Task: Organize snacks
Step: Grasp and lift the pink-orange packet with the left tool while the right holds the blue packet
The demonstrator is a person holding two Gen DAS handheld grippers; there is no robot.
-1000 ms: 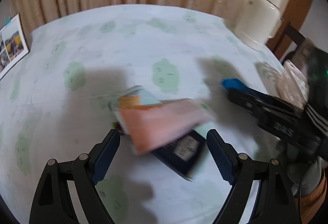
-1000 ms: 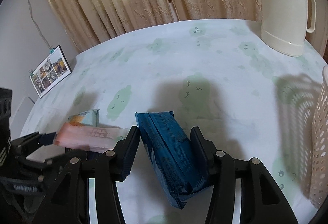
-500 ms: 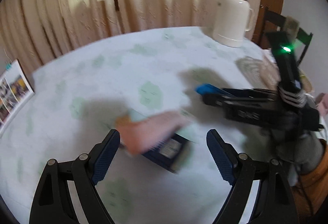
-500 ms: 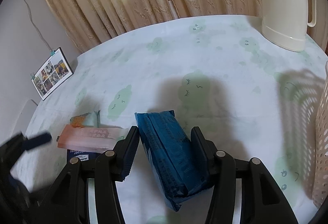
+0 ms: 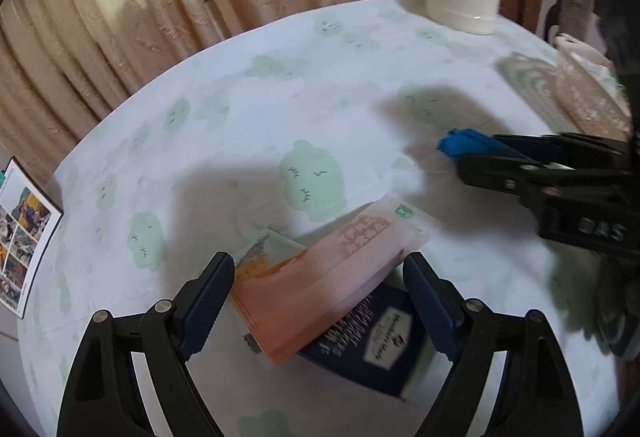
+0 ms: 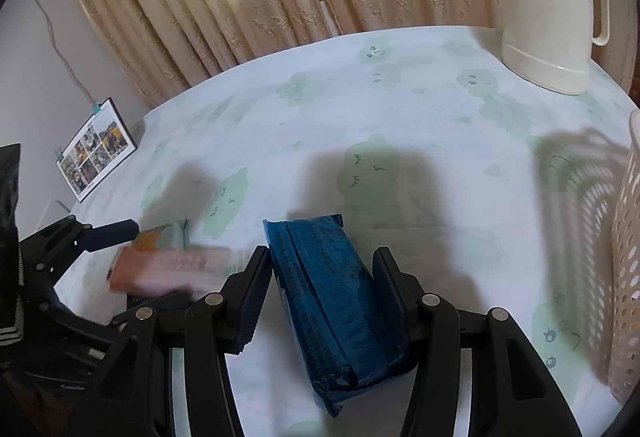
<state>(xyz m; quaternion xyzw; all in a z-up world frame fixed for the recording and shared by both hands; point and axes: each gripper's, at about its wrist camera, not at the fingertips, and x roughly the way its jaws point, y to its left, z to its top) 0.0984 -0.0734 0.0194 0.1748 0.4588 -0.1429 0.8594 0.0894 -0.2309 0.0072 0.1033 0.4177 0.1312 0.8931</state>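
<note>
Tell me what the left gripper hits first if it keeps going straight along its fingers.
Most likely the pink snack pack: it lies between the open fingers of the left gripper, on top of a dark blue box and an orange-and-teal packet. Depth is unclear, so the fingertips might meet the tablecloth alongside it.

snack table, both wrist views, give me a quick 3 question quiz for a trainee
1. True or false: the right gripper is shut on the blue packet.
2. Which pack lies between the open left gripper fingers? A pink pack B blue packet C white jug
3. Fill in: the pink pack lies on top of a dark ___ box.

Key: 1 true. 2 A, not yet gripped. 3 navy.
</note>
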